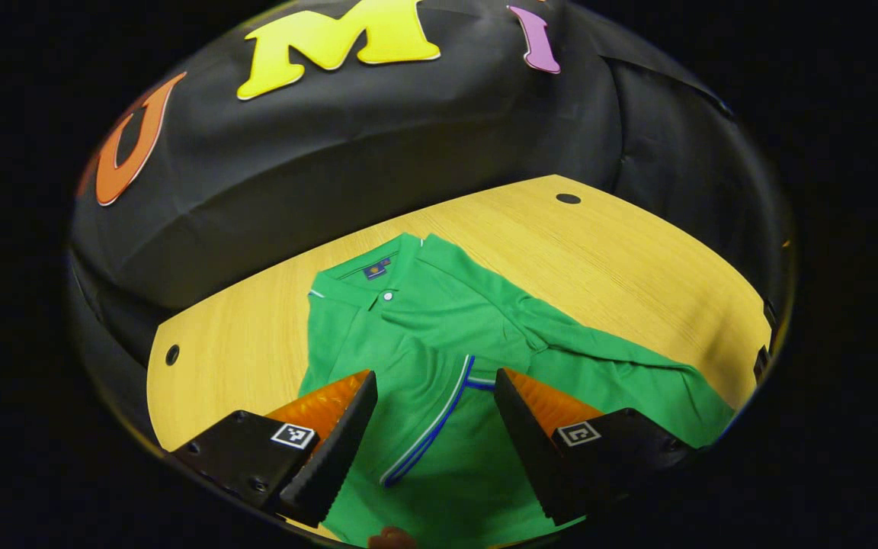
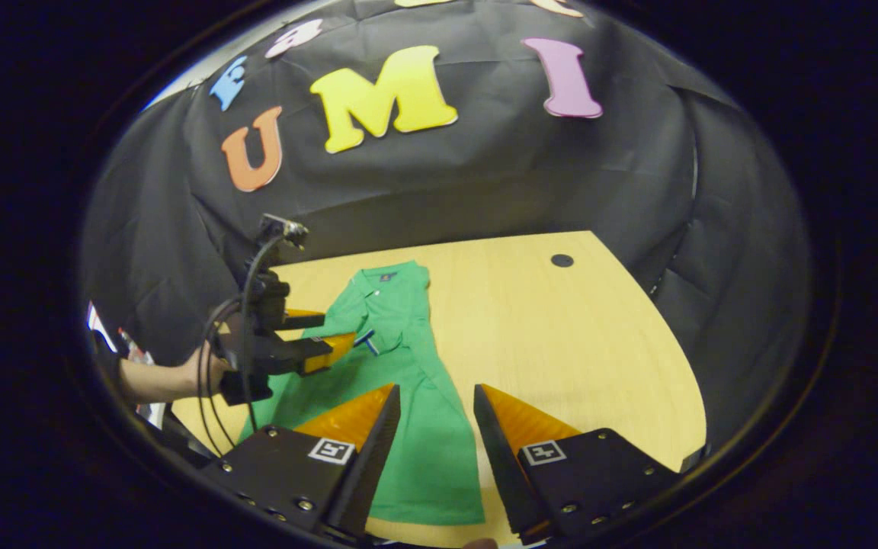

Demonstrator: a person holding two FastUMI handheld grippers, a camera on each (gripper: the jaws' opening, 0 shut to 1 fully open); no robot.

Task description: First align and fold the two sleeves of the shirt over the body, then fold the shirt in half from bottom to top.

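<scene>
A green polo shirt [image 1: 408, 320] lies flat on the wooden table [image 1: 607, 259], collar at the far end. A sleeve with a blue-and-white striped cuff [image 1: 439, 415] lies folded over the body. My left gripper [image 1: 435, 374] hovers open just above that cuff, with nothing between its fingers. In the right gripper view the shirt [image 2: 408, 381] looks narrow and long. A hand [image 2: 180, 377] holds the left gripper [image 2: 321, 332] over the chest beside the cuff [image 2: 366, 339]. My right gripper [image 2: 436, 389] is open above the shirt's lower right part.
Bare tabletop [image 2: 561, 343] stretches to the right of the shirt. Small dark holes mark the table near its far corners [image 1: 568, 198] [image 1: 172, 354]. Black cloth walls close in behind and to the sides.
</scene>
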